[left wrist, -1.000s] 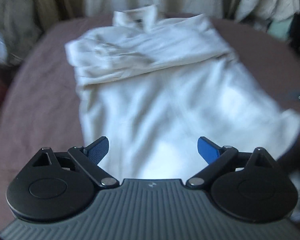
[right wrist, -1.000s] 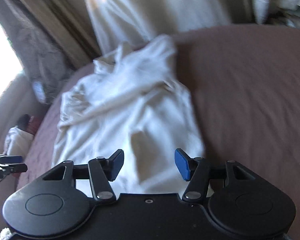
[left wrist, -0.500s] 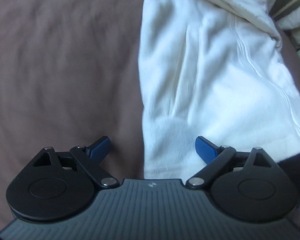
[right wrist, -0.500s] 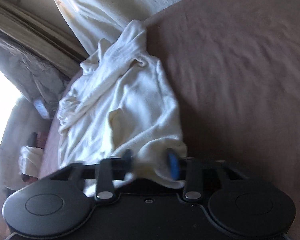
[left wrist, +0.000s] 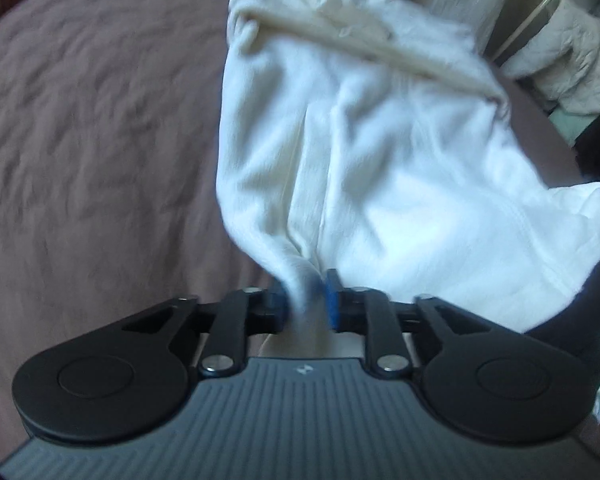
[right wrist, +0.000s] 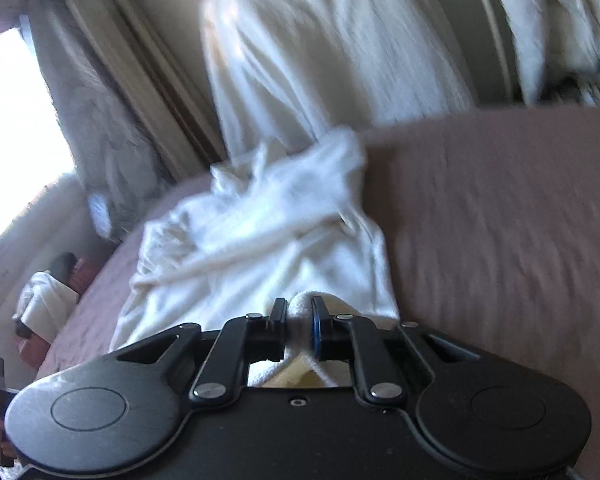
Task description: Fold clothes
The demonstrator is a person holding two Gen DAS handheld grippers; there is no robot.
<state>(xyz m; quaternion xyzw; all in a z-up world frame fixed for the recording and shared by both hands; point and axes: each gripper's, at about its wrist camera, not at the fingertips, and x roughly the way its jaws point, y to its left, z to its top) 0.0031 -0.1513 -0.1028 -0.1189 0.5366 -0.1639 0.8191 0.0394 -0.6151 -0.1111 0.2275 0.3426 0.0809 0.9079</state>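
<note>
A white long-sleeved top lies on a mauve bed cover, its sleeves folded across the chest at the far end. My left gripper is shut on the garment's near hem, which bunches between the blue pads. In the right wrist view the same top stretches away from me. My right gripper is shut on another part of the hem and holds the cloth a little above the bed cover.
A white quilted cover hangs behind the bed. Grey curtains and a bright window are at the left. More bedding lies past the bed's right edge. A folded white item sits on a low red stand at left.
Both grippers were open above the hem and have closed on it. The cloth now bunches between each pair of pads and the hem is lifted slightly.
</note>
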